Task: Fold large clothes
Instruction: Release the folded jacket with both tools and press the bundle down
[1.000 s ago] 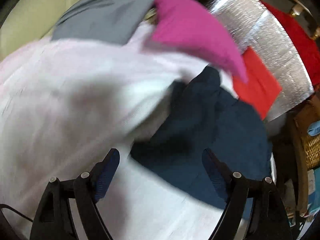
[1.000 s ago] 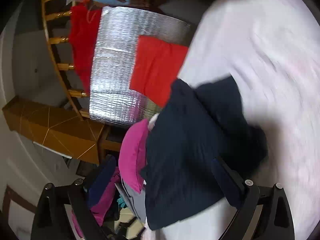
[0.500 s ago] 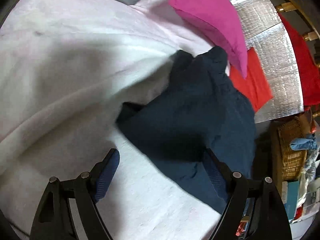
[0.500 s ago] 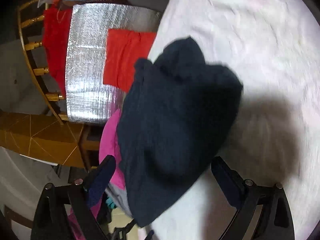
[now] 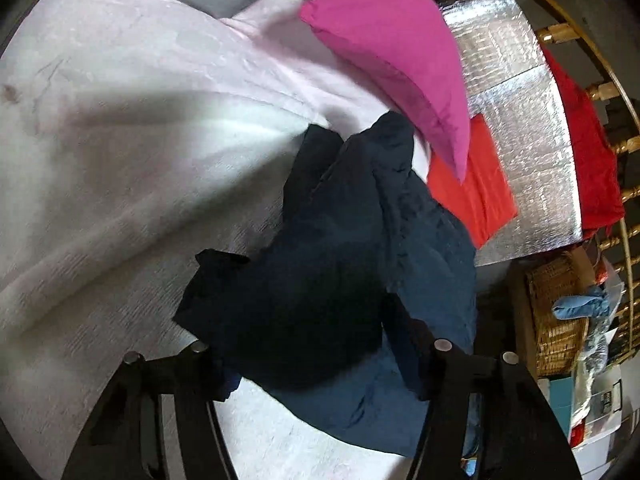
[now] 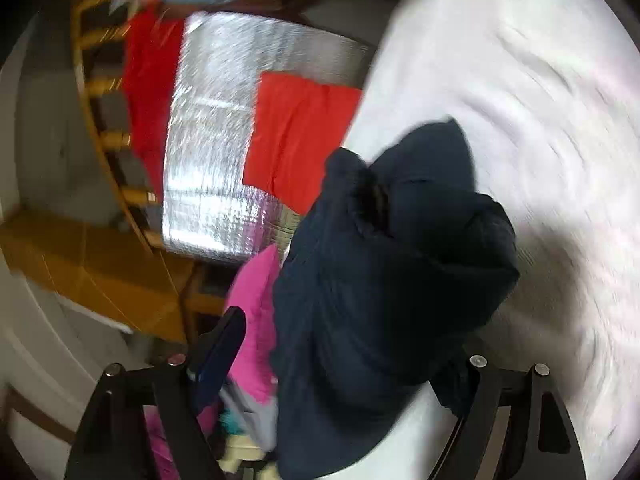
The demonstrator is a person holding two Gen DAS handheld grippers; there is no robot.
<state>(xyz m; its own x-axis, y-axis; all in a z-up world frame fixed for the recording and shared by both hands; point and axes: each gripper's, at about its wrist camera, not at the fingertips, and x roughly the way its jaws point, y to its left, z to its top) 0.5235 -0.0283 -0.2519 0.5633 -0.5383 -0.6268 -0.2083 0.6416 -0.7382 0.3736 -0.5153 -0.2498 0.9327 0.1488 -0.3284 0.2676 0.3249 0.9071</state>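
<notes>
A crumpled dark navy garment (image 5: 332,280) lies bunched on the pale pink bed sheet (image 5: 120,160). My left gripper (image 5: 316,340) is down at its near end. Its jaws are closing, with the cloth bulging between them and covering the fingertips. From the other side, the navy garment (image 6: 392,280) fills the right wrist view. My right gripper (image 6: 336,324) has its jaws closing around the bunch. Its left finger (image 6: 224,344) stands clear of the cloth, and the right one is hidden under the fabric.
A magenta pillow (image 5: 392,52) leans at the bed's edge beside the garment. Beyond it a silver foil mat (image 5: 520,120) carries an orange-red cloth (image 5: 480,192). A red garment (image 5: 592,160) hangs on a wooden railing. A wicker basket (image 5: 556,320) stands on the floor.
Both grippers have come in closer to the navy garment, which now sits between their fingers. Both pairs of jaws have narrowed. The left view has tipped downward.
</notes>
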